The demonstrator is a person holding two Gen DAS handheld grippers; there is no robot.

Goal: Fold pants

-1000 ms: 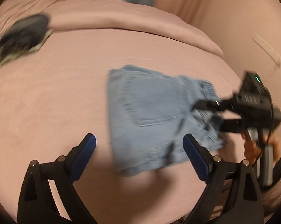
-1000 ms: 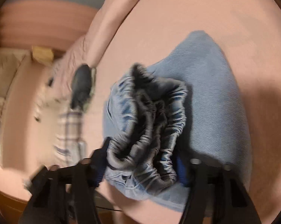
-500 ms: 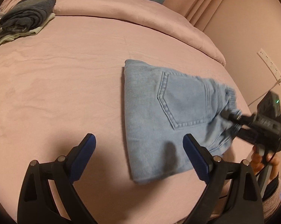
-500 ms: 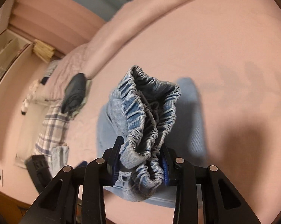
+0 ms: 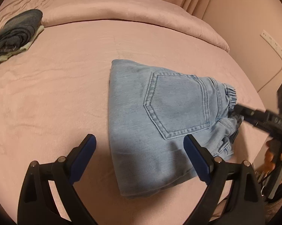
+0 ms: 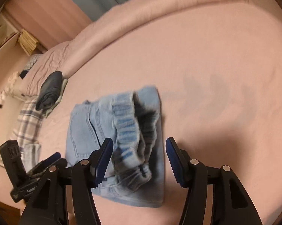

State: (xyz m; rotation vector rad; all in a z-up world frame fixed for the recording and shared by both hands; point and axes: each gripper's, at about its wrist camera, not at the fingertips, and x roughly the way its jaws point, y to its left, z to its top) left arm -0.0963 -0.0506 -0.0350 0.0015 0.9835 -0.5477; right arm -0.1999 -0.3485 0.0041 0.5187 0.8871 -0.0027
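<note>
Light blue denim pants (image 5: 159, 120) lie folded into a compact bundle on the pink bed, back pocket up, elastic waistband at the right. My left gripper (image 5: 140, 157) is open and empty, hovering just in front of the bundle's near edge. In the right wrist view the pants (image 6: 122, 135) lie with the bunched waistband facing me; my right gripper (image 6: 139, 161) is open around the waistband end, not clamping it. The right gripper's fingers (image 5: 253, 113) show at the waistband in the left wrist view. The left gripper (image 6: 45, 162) shows at lower left.
A stack of folded dark clothes (image 5: 15, 35) sits at the bed's far left, also in the right wrist view (image 6: 51, 91). A rolled pink duvet (image 5: 122, 9) runs along the back. A plaid cloth (image 6: 26, 123) lies near the bed edge. A wall socket strip (image 5: 274, 45) is at right.
My right gripper was shut on the waistband, holding it up; it has opened and the waistband has dropped onto the bundle. The left gripper stayed open, shifting slightly.
</note>
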